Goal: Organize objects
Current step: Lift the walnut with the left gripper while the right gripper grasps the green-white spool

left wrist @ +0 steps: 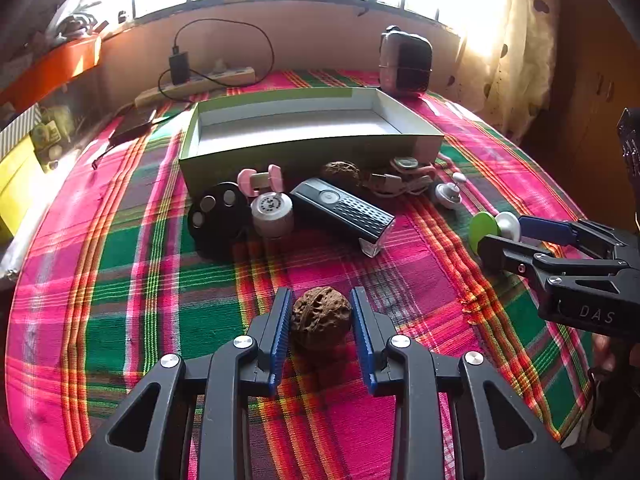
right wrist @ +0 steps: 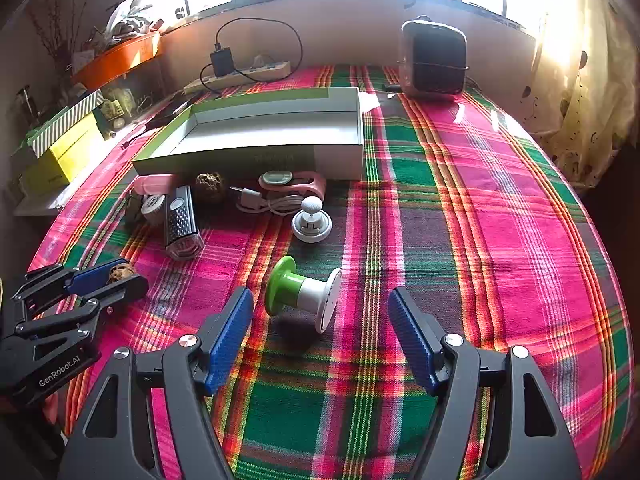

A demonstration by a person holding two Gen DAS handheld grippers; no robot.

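Nothing is packed yet: the open box [left wrist: 308, 152] is seen bare inside, while a walnut [left wrist: 320, 317] is clamped between the pads of the left gripper [left wrist: 321, 312], low over the plaid cloth [left wrist: 140, 280]. The right gripper [right wrist: 320, 320] is held spread wide around the green-and-white spool [right wrist: 304, 294], untouched. A second walnut [left wrist: 341, 174], black remote [left wrist: 344, 210], round dial [left wrist: 272, 214] and coiled cable [left wrist: 400, 184] are left waiting beside the box wall.

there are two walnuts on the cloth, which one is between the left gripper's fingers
The walnut lying alone on the plaid cloth nearest the camera, between the blue pads of the left gripper. The other walnut sits far back against the open box, among the clutter.
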